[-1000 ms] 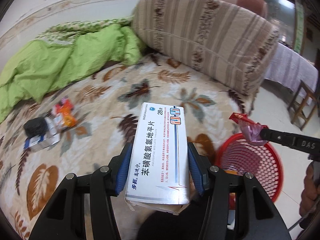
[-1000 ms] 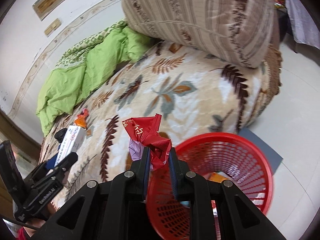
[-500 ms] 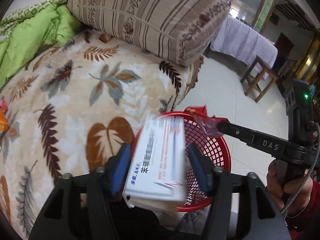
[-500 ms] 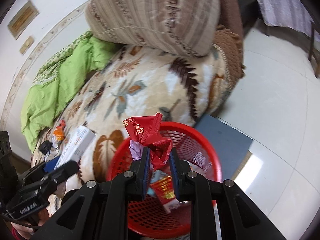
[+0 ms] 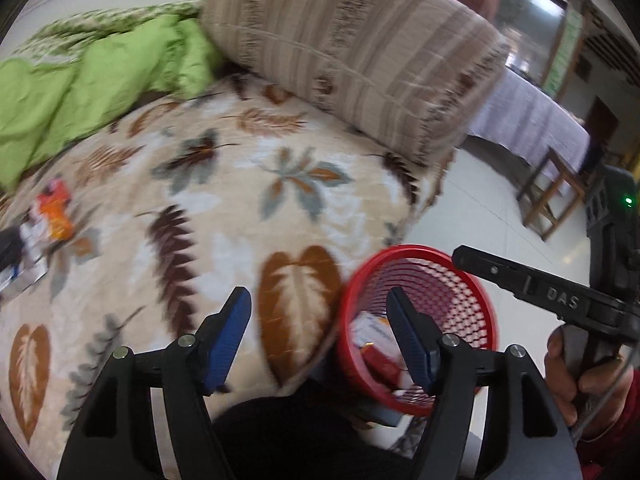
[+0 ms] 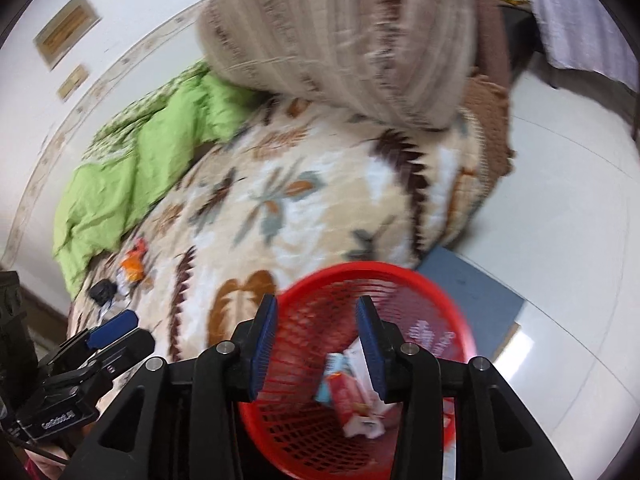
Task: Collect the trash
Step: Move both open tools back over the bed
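Claws, left (image 5: 318,334) and right (image 6: 316,346), tilt down over red basket (image 6: 448,304), both just opened, empty.

Leaf-print bed cover (image 5: 224,216), green quilt (image 5: 92,80), striped bolster (image 5: 352,52), pale tiled floor (image 6: 560,220), perhaps wooden stool (image 5: 554,196).

Trash (image 5: 48,216) on the bed is blurred, unidentifiable.

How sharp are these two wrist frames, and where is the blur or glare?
Left wrist: bedspread and cushion motion-smeared, the gripper's own fingers crisp. Right wrist: same smear, red basket rim streaked, window glare on floor tiles. Both show fisheye bending and dark corners.
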Demonstrator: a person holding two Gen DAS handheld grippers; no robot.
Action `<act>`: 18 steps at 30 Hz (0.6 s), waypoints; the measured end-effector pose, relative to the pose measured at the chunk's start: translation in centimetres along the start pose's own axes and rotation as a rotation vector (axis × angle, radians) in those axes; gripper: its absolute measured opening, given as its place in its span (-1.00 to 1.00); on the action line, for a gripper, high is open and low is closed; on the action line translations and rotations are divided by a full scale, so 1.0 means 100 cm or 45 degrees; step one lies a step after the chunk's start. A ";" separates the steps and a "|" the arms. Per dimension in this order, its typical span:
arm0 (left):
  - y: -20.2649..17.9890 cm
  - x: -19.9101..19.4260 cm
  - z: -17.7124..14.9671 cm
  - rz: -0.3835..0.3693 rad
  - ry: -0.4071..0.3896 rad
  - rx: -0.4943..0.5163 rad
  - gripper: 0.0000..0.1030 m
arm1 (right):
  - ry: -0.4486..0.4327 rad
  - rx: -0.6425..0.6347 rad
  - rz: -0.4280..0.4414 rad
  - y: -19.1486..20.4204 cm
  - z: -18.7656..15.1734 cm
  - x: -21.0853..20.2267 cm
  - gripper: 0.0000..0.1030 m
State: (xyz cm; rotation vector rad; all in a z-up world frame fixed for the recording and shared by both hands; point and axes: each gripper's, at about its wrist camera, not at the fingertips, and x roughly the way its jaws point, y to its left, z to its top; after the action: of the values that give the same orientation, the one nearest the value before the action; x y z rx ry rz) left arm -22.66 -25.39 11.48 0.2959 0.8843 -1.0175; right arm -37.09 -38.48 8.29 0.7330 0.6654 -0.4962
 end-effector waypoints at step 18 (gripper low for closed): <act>0.162 -0.053 -0.056 0.393 -0.071 -0.422 0.34 | 0.178 -0.411 0.247 0.157 -0.015 0.080 0.02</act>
State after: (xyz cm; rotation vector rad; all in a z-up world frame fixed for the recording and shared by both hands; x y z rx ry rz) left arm -13.12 -10.40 9.17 0.1171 0.9082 -0.5803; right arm -22.41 -28.68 8.85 0.5223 0.7740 -0.1537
